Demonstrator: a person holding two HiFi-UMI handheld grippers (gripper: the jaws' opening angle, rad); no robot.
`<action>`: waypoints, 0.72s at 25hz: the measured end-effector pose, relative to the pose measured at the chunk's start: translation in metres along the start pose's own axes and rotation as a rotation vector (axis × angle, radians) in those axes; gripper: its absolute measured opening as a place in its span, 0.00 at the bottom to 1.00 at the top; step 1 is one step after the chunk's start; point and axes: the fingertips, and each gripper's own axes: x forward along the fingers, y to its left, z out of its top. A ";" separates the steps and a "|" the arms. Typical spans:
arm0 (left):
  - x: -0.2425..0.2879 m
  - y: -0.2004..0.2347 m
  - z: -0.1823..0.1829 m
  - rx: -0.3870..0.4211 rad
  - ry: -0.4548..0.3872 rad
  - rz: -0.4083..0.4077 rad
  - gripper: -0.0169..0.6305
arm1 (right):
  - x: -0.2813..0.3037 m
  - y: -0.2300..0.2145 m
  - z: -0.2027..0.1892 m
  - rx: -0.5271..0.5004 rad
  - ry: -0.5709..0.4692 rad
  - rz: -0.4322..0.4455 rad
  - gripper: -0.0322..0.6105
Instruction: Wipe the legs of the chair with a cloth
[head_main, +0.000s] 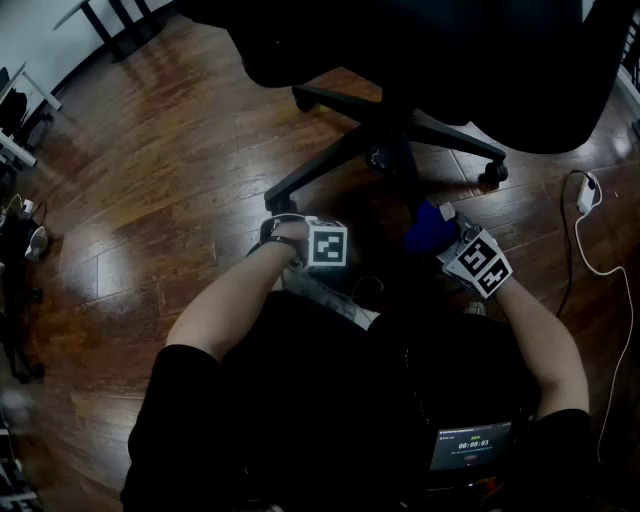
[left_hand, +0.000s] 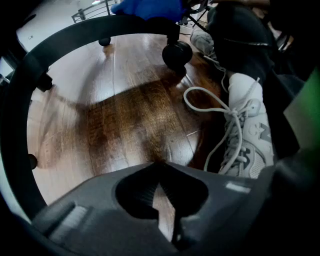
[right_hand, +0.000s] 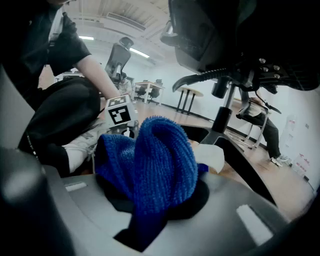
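**Surface and room.** The floor is dark, glossy wood plank. The right gripper view shows an open office behind it, with tables and another office chair against pale walls.

**Task items.** The black chair stands on a star base; 1 chair leg runs towards the left gripper. The blue cloth is bunched in the right gripper, just in front of the person's knees and at the near leg, beside its caster. Contact between cloth and leg cannot be confirmed.

**Tool state.**
- Left gripper: jaws clenched together, nothing between them, aimed at bare floor inside the base.
- Right gripper: jaws clamped on the cloth.

**Surroundings and obstructions.** The chair seat overhangs the base and hides its hub. A white sneaker with loose laces rests just beside the caster. A white cable lies on the floor, well apart to the right.
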 end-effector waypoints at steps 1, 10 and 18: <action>-0.001 0.000 0.000 -0.006 0.000 -0.014 0.03 | 0.006 -0.012 0.006 0.011 -0.008 -0.032 0.19; -0.003 0.013 0.015 0.093 0.001 0.010 0.03 | 0.067 -0.140 0.070 -0.009 -0.048 -0.370 0.19; -0.007 0.011 0.008 0.070 0.004 -0.015 0.03 | 0.087 -0.148 0.080 -0.135 0.046 -0.350 0.18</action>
